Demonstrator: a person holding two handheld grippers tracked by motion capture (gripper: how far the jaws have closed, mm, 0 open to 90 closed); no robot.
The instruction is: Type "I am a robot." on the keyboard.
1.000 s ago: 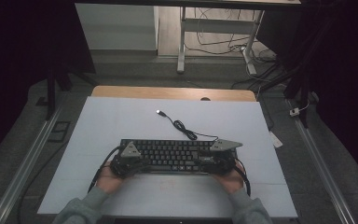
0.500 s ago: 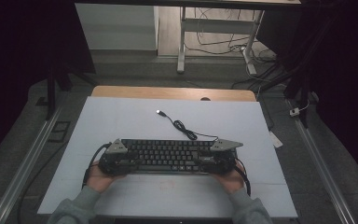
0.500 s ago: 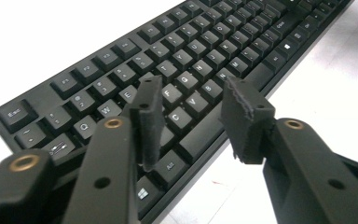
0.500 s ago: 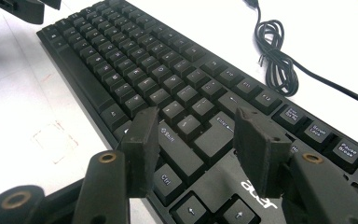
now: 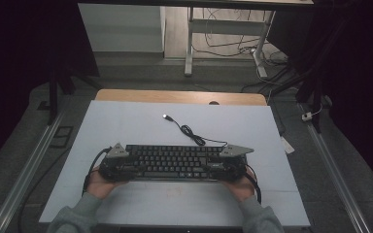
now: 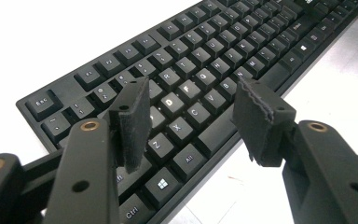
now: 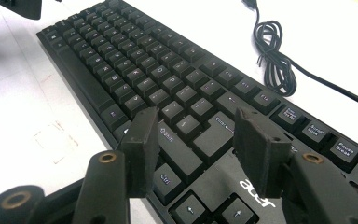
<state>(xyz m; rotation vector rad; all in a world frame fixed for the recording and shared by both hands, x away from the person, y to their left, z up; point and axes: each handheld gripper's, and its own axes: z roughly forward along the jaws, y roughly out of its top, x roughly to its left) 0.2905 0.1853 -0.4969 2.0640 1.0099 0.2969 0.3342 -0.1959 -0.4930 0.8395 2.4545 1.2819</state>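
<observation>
Lying flat, the black keyboard (image 5: 175,162) trails a coiled cable (image 5: 190,131).

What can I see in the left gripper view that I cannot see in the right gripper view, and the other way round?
The left gripper view looks over the keyboard's Esc corner, with letter keys, Alt and the Windows key between the open jaws of the left gripper, which have just been opening; nothing is pinched. The right gripper view gives the other end: Enter, Shift, arrow keys, the acer logo, and the coiled cable on the white table. Both show the black keyboard under two open black jaws, the right gripper included.
</observation>
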